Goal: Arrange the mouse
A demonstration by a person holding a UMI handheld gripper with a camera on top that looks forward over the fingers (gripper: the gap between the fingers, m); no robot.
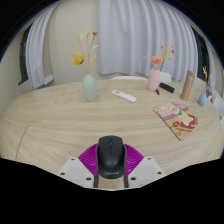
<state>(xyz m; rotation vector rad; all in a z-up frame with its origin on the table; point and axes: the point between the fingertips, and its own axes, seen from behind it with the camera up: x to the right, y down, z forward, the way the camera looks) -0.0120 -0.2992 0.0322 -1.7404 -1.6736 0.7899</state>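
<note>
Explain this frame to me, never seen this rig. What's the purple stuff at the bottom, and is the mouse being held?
There is one picture, taken by a wide-angle camera mounted on a hand-held gripper; a person carries it, there is no robot arm. The camera looks forward along the two fingers. The purple you see is the pads on the fingers' inner faces, so it is part of the tool.

A black computer mouse sits between the fingers, with the pads close against both its sides. It looks gripped, though I cannot tell whether it is lifted off the round wooden table.

Beyond the fingers on the table: a pale green vase with dried flowers, a pink vase, a white remote-like object, a book or magazine, and a tall brown bottle. Curtains hang behind.
</note>
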